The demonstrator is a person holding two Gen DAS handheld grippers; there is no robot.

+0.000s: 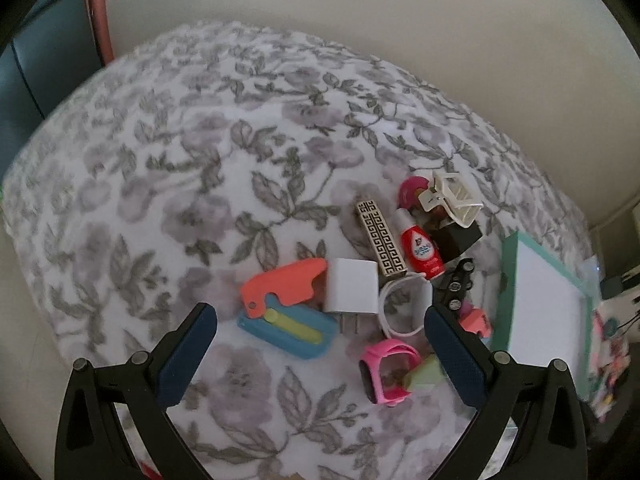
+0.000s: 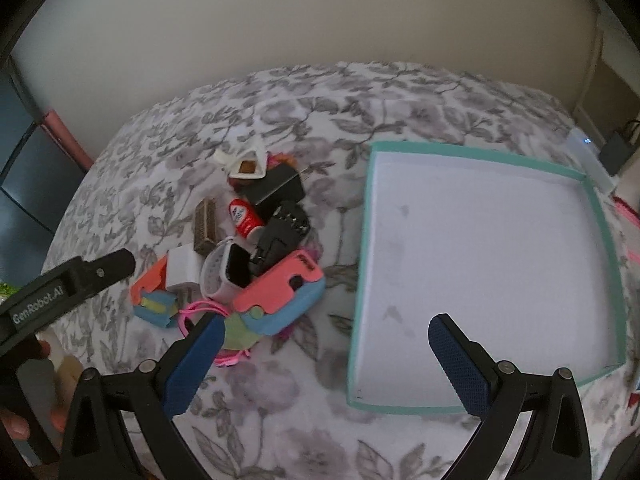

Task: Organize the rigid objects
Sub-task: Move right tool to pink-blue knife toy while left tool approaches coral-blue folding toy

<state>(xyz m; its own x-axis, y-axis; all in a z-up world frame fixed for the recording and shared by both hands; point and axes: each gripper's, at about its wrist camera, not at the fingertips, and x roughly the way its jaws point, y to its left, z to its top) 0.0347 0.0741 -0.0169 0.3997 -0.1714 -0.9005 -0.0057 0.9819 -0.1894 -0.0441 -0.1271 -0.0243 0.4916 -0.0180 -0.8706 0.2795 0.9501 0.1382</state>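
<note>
Over the near edge of the bed, hovering with the left tool (image 1: 320, 312) spread wide and empty, pointed at the pile so either pad can drop beside a piece. Likewise with the right tool (image 2: 327, 320): wide, gripping nothing, straddling the gap between pile and tray, probably ready to ferry.

Just beyond the left pads, a pink smartwatch (image 1: 386, 372) tipped on its side, nearest and easiest to pinch by its band. Next, a coral-and-blue plastic gadget (image 1: 280, 304) touching a white charger cube (image 1: 352, 290), with a looped white cable (image 1: 400, 312) beside it. Jumbled, so likely dumped rather than laid out.

Farther in, a key-patterned metal case (image 1: 380, 240) lying against a small red bottle (image 1: 422, 250), and a black toy car (image 1: 456, 284) just right of them. At the far end of the pile, a white claw clip (image 1: 452, 200) perched on a black box (image 1: 460, 236).

Toward the bed's right edge, a teal-rimmed tray (image 2: 472, 152), nothing inside; presumably set close to keep each carry short. No sorting begun, judging by that.
</note>
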